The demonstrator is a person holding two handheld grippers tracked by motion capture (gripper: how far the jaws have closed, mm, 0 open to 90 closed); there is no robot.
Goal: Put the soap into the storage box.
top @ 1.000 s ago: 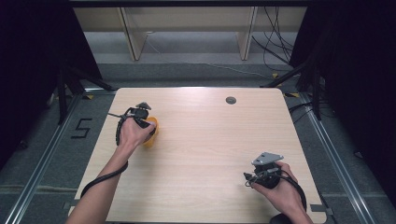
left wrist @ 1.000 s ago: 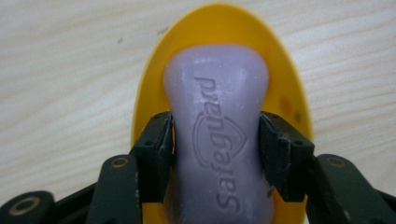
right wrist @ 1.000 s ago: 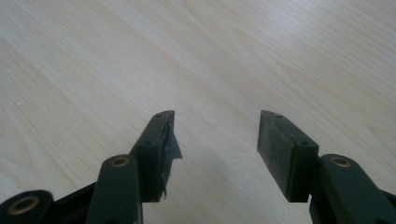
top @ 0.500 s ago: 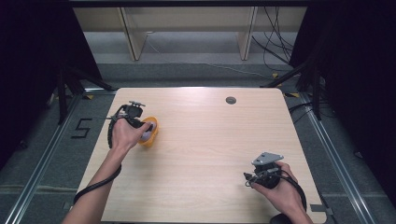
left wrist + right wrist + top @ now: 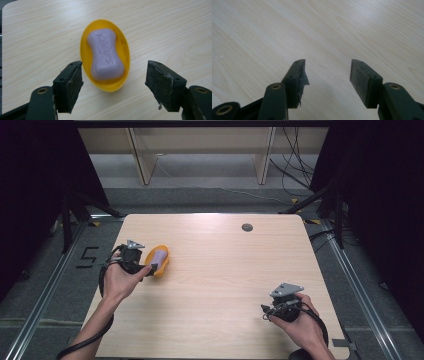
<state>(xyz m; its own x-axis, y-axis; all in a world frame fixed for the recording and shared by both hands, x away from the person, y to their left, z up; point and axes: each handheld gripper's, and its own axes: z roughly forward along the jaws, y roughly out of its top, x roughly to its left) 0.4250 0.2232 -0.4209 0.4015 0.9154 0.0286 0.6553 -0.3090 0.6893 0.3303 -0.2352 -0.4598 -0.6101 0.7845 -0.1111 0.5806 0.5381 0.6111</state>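
From the high view, a yellow oval dish (image 5: 161,261) with a lilac soap bar (image 5: 157,256) in it sits on the left part of the pale wood-grain bench (image 5: 225,270), just ahead of the left gripper (image 5: 150,266); the right gripper (image 5: 265,309) rests well apart, near the right front corner. In the left gripper view, the jaws stand released on either side of the dish's near end, touching nothing. The dish looks like thin, glossy, light plastic, likely to skid if nudged; the waisted, embossed bar seems firm but slick, best pinched across its narrow middle. In the right gripper view, the jaws are released over bare bench, one pad's lining frayed.
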